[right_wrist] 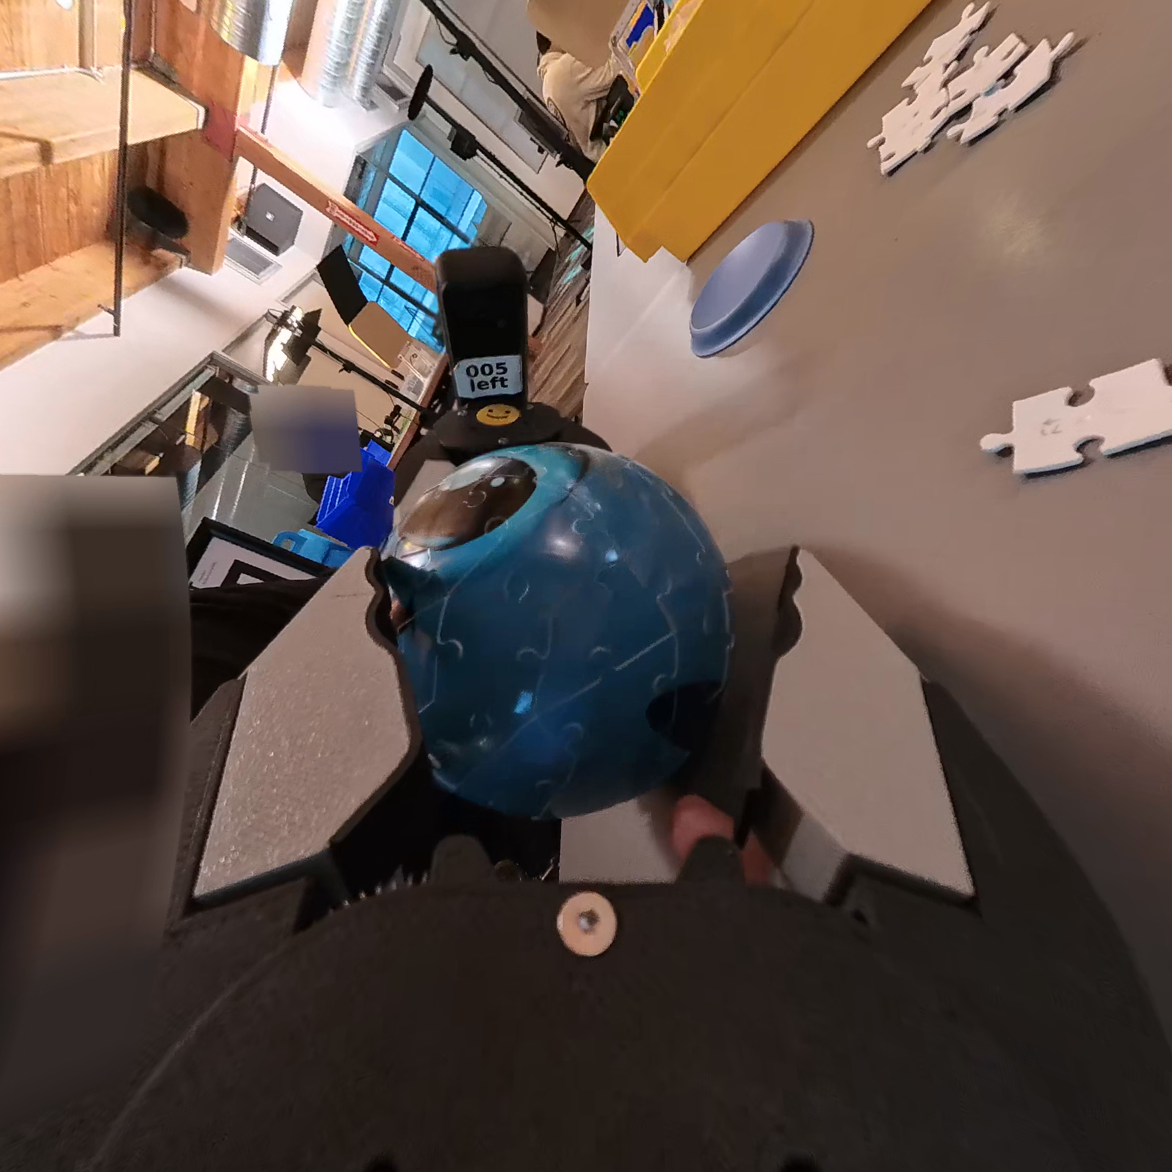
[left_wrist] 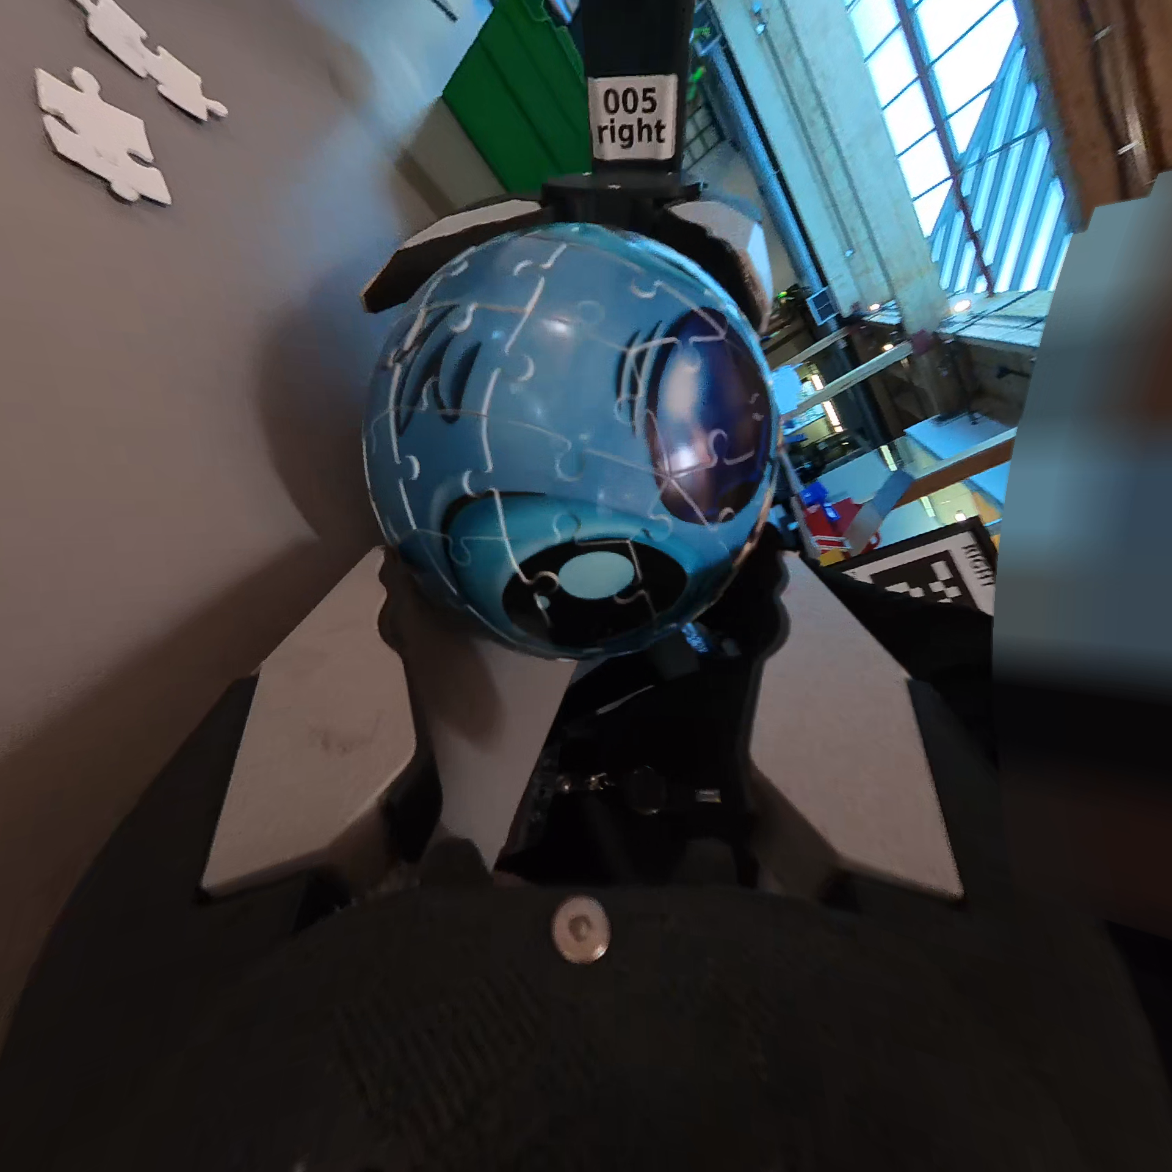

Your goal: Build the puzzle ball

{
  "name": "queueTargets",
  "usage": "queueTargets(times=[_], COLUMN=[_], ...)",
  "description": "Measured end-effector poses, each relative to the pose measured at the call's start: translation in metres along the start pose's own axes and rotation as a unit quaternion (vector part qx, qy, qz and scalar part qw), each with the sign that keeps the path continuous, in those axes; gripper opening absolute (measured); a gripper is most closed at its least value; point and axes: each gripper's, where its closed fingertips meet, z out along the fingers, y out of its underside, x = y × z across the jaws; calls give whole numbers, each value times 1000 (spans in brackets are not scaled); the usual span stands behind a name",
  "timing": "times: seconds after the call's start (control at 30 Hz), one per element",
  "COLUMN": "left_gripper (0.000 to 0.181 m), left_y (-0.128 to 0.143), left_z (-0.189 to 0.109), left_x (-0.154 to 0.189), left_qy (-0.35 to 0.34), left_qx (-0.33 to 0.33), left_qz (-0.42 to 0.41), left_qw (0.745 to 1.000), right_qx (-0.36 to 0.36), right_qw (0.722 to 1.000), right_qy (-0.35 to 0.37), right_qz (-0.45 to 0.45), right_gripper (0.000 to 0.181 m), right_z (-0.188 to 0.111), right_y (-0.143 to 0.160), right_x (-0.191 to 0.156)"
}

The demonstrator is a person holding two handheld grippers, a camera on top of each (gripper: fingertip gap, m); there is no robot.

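Observation:
The blue puzzle ball (left_wrist: 571,431) is held in the air between both grippers. It is mostly built, with dark eye shapes printed on it. In the right wrist view the ball (right_wrist: 558,653) has a dark piece-shaped gap (right_wrist: 688,710) on its lower right. My left gripper (left_wrist: 580,571) is shut on the ball, one finger on each side. My right gripper (right_wrist: 571,571) is shut on it too, from the opposite side. Each gripper also shows beyond the ball in the other's view: the right one (left_wrist: 628,190) and the left one (right_wrist: 488,431). Loose white-backed pieces (left_wrist: 101,133) lie on the grey table (left_wrist: 158,380).
More loose pieces (right_wrist: 1078,425) and a small pile (right_wrist: 970,89) lie on the table (right_wrist: 919,507). A blue dish-shaped stand (right_wrist: 751,285) and a yellow bin (right_wrist: 729,127) stand near its edge. A green bin (left_wrist: 520,95) is behind. A person's fingertip (right_wrist: 697,824) shows under the ball. The gap from one gripper's tips to the other's is roughly 8 cm.

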Motion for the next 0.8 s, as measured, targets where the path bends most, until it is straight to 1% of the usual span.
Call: queueTargets(times=[0.03,0.13,0.2,0.33,0.47,0.57,0.67,0.8], left_gripper=[112,104,108,108,113,113,113,117], left_y=[-1,-5,-6,-4,-10,-15,-26,-49], left_z=[-2,-6,-2,4,2,1,-2,-11], left_x=[1,-4,-3,-1,-4,-8,-15,-32], left_qy=[8,9,13,21,17,12,-5,-27], left_qx=[1,11,10,12,34,41,52,84], left_qz=[-8,-23,-29,-21,-29,-31,-18,-8], left_qw=[1000,1000,999,999,999,999,998,996], right_qx=[0,2,-1,-16,-31,-38,-48,-83], right_qw=[1000,1000,1000,999,998,997,995,991], right_qy=[4,15,15,15,37,52,69,84], right_qz=[-3,-7,-9,-24,-41,-49,-53,-57], right_gripper=[120,118,117,116,117,117,119,122], right_z=[-1,-3,-1,10,19,22,27,40], right_y=[0,0,1,3,-1,-7,-21,-36], right_x=[0,-1,-3,-11,-11,-7,1,16])
